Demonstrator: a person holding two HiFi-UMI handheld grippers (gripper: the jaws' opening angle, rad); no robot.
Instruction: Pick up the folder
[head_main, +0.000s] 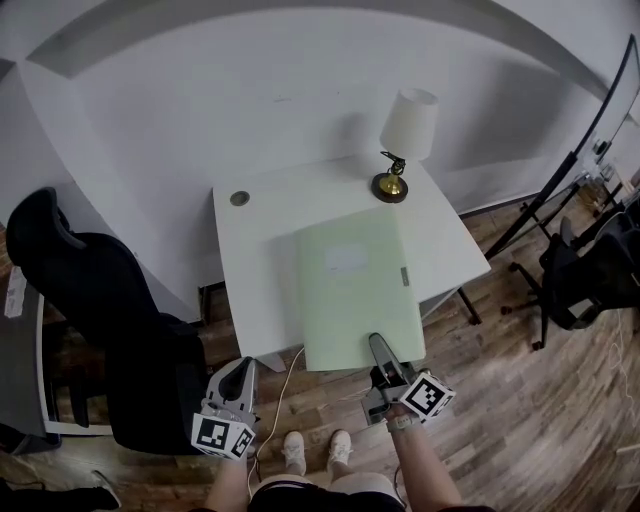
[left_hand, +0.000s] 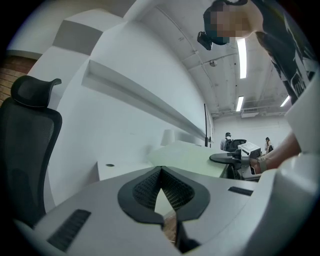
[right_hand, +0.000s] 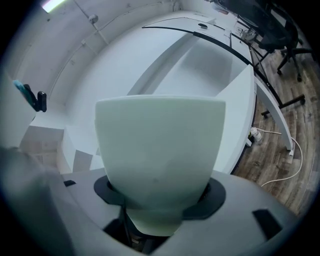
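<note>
Am pinching folder (head_main: 355, 285) near edge with right gripper (head_main: 383, 352); left gripper (head_main: 243, 375) pressed together, empty. Am risking one-edge hold slipping, far corner clipping lamp (head_main: 405, 140).

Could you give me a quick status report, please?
Right gripper shut on pale green flat folder, near edge. Left gripper shut, empty. White-shaded brass lamp beyond far edge.

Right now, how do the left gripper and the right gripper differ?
The right gripper grips the near edge of the flat pale green folder; the left gripper holds nothing. The left gripper's fingers meet, while the right gripper's fingers are parted by the folder. Both sit at the near side of the white desk, pointing towards it.
</note>
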